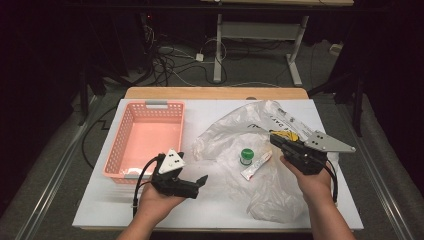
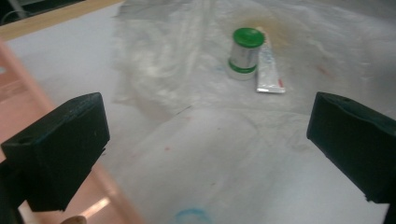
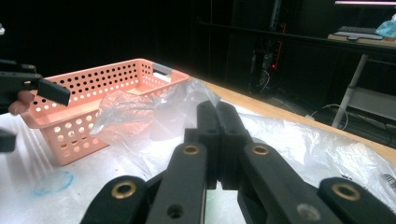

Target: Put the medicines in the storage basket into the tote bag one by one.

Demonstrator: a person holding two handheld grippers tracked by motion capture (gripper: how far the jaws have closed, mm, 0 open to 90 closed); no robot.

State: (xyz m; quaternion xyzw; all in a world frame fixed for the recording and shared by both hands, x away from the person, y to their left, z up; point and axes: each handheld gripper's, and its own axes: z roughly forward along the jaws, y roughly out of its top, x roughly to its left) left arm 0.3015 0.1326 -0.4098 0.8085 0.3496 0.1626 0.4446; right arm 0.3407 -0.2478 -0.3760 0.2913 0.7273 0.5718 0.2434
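The left tongs stand wide open and hold nothing, hovering over the white counter just beside the pink perforated plastic basket, whose visible floor is bare. The right tongs are pressed fully together on the crumpled clear plastic bag. A small silver can with a green lid and a white tube lie touching on the bag, between the tongs.

A pink basket with holed walls is set at the left on a white board laid over a wooden table, while tangled cables and a grey desk frame are seen on the floor behind.
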